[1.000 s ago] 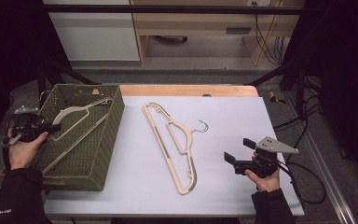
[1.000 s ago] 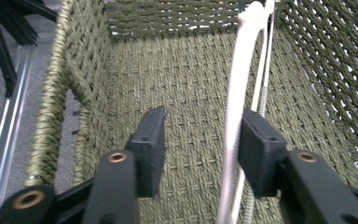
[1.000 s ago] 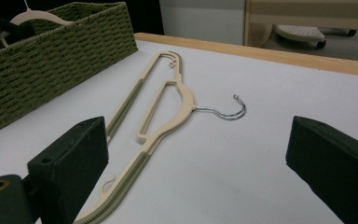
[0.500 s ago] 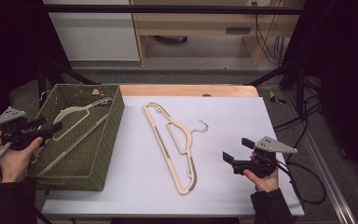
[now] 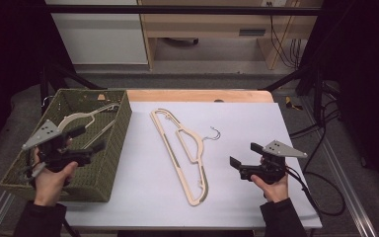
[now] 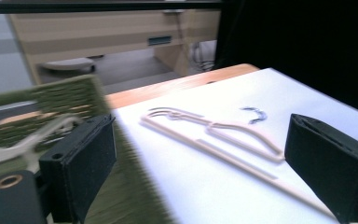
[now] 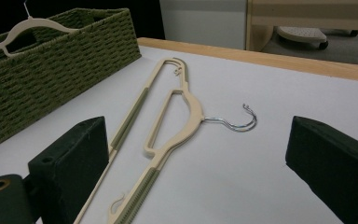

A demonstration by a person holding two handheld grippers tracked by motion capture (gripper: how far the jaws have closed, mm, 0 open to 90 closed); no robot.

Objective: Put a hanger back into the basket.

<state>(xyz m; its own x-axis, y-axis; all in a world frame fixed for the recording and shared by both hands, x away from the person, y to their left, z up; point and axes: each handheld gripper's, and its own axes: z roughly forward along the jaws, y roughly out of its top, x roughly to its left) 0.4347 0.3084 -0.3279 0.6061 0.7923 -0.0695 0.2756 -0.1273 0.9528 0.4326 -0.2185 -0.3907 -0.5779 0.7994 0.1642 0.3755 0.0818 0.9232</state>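
Since a second ago the left gripper (image 5: 86, 140) has pulled back out of the basket (image 5: 109, 163) toward the person's side and lifted a little, and its jaws have just been opening; nothing sits between them now. They stand wide apart, and in the left gripper view the black pads (image 6: 81, 163) frame bare table with the basket's woven wall blurring past on one side. One cream hanger (image 5: 86, 116) lies inside the basket, beyond the left fingertips and clear of them, leaning up against the far end with its hook near the rim (it looks let go, not held).

The right gripper (image 5: 244, 158) hovers low over the white table (image 5: 256, 118) with its jaws also spread and empty. A second cream hanger (image 7: 168, 130) lies flat on the table just ahead of its fingers, metal hook curling off to the right in the right gripper view, untouched.

By my reckoning the job is about half done: one hanger is in the basket, one is left on the table. What remains is to pick that one up and put it in beside the first.
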